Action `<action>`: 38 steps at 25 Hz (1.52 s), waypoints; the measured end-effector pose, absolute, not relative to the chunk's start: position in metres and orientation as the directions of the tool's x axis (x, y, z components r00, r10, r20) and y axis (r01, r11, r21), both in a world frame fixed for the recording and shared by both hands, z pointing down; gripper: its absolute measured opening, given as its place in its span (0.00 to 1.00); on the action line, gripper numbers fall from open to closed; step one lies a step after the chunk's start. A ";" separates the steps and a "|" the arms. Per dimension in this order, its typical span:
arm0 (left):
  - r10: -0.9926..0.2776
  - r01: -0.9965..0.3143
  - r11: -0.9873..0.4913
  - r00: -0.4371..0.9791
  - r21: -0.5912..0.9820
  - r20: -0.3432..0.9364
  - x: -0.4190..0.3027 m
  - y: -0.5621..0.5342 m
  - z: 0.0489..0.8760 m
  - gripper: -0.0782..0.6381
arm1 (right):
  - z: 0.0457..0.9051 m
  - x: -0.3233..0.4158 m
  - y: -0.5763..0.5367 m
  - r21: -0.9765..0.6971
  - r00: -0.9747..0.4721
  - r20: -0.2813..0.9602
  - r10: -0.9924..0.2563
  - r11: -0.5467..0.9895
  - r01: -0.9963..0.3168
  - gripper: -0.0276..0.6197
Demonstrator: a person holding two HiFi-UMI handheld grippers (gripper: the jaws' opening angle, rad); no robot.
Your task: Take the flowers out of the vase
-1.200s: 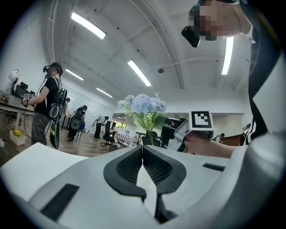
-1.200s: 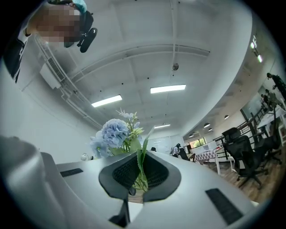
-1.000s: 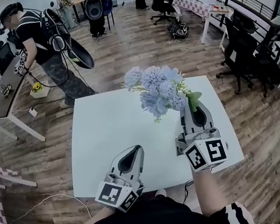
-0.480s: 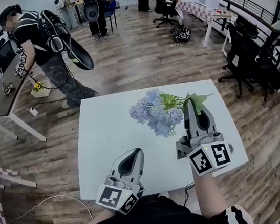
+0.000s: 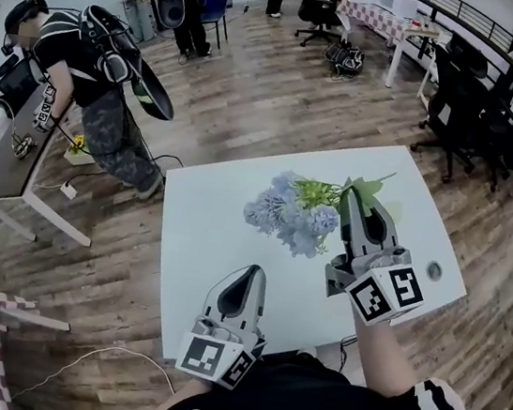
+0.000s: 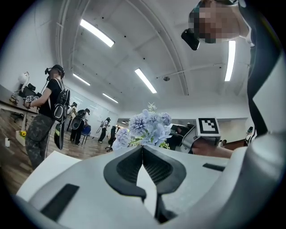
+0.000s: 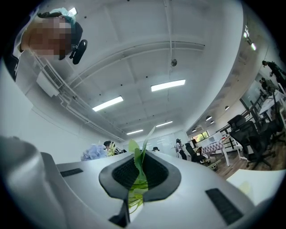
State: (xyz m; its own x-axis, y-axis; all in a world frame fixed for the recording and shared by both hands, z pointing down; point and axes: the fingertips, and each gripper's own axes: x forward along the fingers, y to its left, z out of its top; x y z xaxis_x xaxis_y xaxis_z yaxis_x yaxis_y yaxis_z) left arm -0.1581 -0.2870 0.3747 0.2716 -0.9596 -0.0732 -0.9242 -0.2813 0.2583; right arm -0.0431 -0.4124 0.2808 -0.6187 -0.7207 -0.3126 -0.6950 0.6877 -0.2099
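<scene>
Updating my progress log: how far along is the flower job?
Done: the bunch of pale blue artificial flowers appears out; no vase shows. In hand: the right gripper is shut on its green stems above the white table. The left gripper is shut, empty. Left: probably setting the bunch down.

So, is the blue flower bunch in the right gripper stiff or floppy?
Probably light and fairly stiff: the flowers stick out sideways from the right gripper without drooping. The thin green stems pinched between its jaws might slip or bend.
</scene>
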 end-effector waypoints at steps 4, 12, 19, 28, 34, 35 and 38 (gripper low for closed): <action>-0.963 -0.929 -0.269 0.258 0.255 -0.074 -0.164 -0.282 0.374 0.12 | 0.294 -0.053 -0.409 -0.223 -0.631 -0.292 -0.719 0.693 -0.686 0.07; -0.959 -0.931 -0.283 0.275 0.230 -0.066 -0.192 -0.261 0.376 0.12 | 0.333 -0.090 -0.391 -0.269 -0.637 -0.239 -0.733 0.680 -0.682 0.07; -0.956 -0.929 -0.293 0.287 0.225 -0.059 -0.228 -0.237 0.392 0.12 | 0.381 -0.127 -0.368 -0.329 -0.637 -0.192 -0.746 0.661 -0.675 0.07; -0.955 -0.922 -0.292 0.295 0.255 -0.024 -0.237 -0.228 0.412 0.12 | 0.416 -0.136 -0.364 -0.347 -0.638 -0.125 -0.760 0.636 -0.689 0.07; -0.958 -0.916 -0.275 0.288 0.293 0.001 -0.245 -0.228 0.426 0.12 | 0.437 -0.141 -0.369 -0.344 -0.637 -0.075 -0.767 0.620 -0.705 0.08; -0.957 -0.913 -0.276 0.290 0.300 0.004 -0.244 -0.228 0.427 0.12 | 0.440 -0.142 -0.369 -0.342 -0.640 -0.066 -0.766 0.620 -0.706 0.07; -0.955 -0.909 -0.277 0.296 0.310 0.014 -0.244 -0.226 0.433 0.12 | 0.450 -0.145 -0.369 -0.340 -0.644 -0.043 -0.763 0.618 -0.709 0.08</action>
